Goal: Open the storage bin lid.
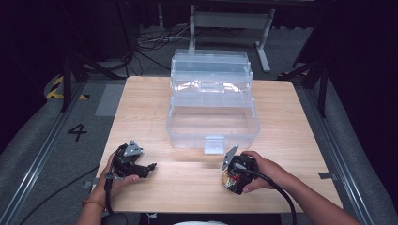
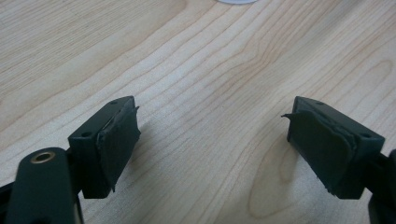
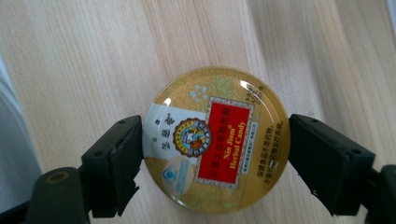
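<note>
A round gold candy tin (image 3: 217,140) with a red label lies flat on the wooden table (image 1: 187,185). My right gripper (image 3: 215,156) is shut on it, one black jaw pressing each side of its rim. From above, the tin (image 1: 228,179) peeks out under the right gripper (image 1: 233,177) near the table's front right. My left gripper (image 1: 147,168) rests at the front left, held by a hand. In its own view the left gripper (image 2: 212,140) stands open over bare wood, with nothing between the pads (image 2: 119,140).
A clear plastic tool box (image 1: 187,138) stands open in the middle and back of the table, its tiered trays (image 1: 211,86) folded out and its latch (image 1: 214,144) facing me. Grey floor with a "4" mark (image 1: 77,132) lies to the left. Metal frame legs (image 1: 263,42) stand behind.
</note>
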### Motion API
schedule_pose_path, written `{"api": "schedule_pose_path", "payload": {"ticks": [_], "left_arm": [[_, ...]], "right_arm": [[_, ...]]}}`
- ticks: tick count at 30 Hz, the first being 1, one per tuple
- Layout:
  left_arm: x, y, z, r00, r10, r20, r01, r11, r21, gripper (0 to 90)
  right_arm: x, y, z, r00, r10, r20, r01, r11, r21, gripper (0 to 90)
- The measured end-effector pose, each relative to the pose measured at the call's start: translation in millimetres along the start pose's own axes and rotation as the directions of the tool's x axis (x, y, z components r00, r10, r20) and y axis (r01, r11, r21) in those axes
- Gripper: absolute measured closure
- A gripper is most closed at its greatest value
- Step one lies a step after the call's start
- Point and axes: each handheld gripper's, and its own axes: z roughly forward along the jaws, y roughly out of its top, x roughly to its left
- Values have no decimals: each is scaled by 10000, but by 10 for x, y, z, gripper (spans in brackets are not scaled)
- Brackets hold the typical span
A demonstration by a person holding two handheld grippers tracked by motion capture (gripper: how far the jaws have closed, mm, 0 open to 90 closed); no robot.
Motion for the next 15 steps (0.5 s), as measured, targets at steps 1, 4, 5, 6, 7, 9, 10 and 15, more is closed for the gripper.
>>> {"api": "schedule_pose_path", "payload": {"ticks": [1, 4, 5, 6, 7, 9, 10, 15], "left_arm": [[0, 0, 0, 10000, 2, 0, -2, 10000, 1, 171], [0, 0, 1, 10000, -22, 21, 22, 10000, 0, 171], [2, -1, 1, 10000, -18, 41, 18, 10000, -9, 171], [6, -2, -1, 10000, 27, 30, -27, 10000, -4, 171], [5, -2, -1, 10000, 21, 31, -21, 10000, -5, 172], [7, -1, -2, 10000, 34, 30, -34, 10000, -4, 171], [8, -1, -2, 10000, 44, 39, -44, 10000, -3, 171], [19, 1, 2, 9999, 63, 130, -63, 10000, 0, 169]], "right_arm": [[-6, 9, 16, 10000, -18, -37, 18, 10000, 45, 194], [-9, 15, 56, 10000, -39, -90, 40, 10000, 82, 196], [-15, -1, 75, 9996, -280, -101, 281, 9995, 141, 197], [-15, -14, 82, 9996, -216, -176, 219, 9997, 141, 197], [-43, -45, 101, 9993, -112, -356, 107, 9998, -158, 198], [-72, -81, 121, 9985, -98, -533, 77, 9992, -391, 197], [-62, -81, 124, 9988, 9, -492, -30, 9991, -432, 198], [-49, -61, 123, 9990, -288, -333, 281, 9994, -194, 200]]}}
